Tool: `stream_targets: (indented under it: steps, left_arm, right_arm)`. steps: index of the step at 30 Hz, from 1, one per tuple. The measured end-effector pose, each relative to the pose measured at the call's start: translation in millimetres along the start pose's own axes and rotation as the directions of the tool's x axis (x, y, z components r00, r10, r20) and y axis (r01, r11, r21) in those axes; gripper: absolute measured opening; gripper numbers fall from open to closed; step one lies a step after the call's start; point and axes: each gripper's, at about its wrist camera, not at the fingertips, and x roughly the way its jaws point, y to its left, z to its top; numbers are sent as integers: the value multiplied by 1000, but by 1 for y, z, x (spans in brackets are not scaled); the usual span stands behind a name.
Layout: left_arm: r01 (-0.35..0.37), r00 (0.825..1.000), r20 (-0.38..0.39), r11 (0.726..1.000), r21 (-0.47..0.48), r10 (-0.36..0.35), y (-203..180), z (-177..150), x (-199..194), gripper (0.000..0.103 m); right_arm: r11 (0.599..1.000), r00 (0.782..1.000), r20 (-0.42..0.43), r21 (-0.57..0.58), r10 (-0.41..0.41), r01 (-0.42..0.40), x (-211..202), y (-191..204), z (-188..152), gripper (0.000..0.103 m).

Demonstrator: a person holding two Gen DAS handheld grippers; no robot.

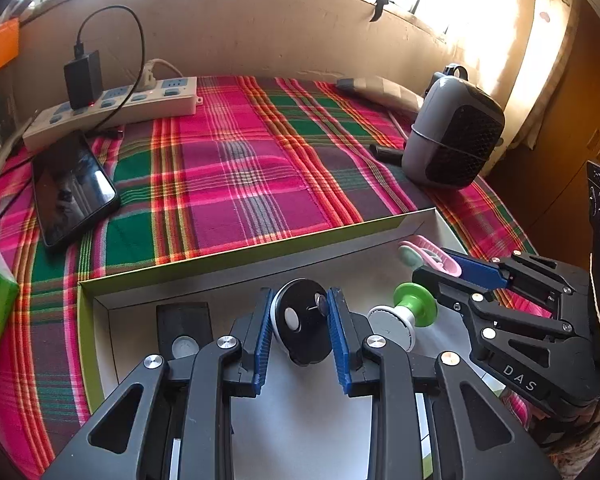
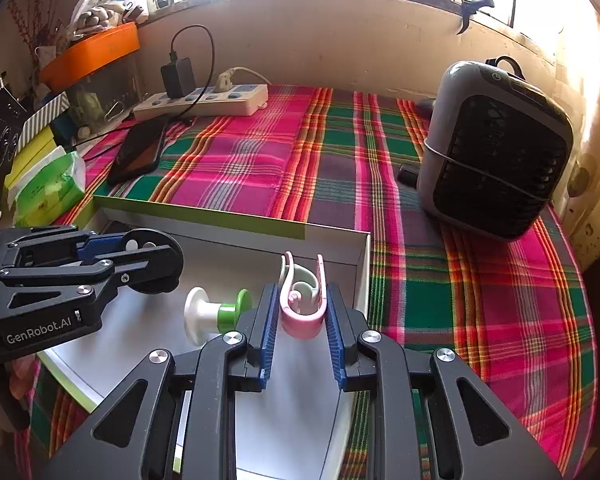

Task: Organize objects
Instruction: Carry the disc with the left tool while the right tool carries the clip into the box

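Note:
A shallow white box with a green rim lies on the plaid cloth. My left gripper hangs over it, shut on a black round disc with a white spot. A green and white spool lies on the box floor just right of the disc. A flat black item lies at the box's left end. Over the box's right end, my right gripper is shut on a pink clip with a pale green inner part. The spool lies to its left, below the left gripper.
A black phone and a white power strip with a charger lie at the back left. At the back right stands a grey fan unit. A green tissue pack and an orange tray are on the left.

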Motion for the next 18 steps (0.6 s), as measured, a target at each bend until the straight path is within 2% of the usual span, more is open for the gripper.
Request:
stream_targets:
  steps: [18]
  left_arm:
    - [-23,999,-43,1000,3,23,0,1,7,25]
  right_arm:
    - [1000,1000,-7,-3,20,-20,7,5,2,24]
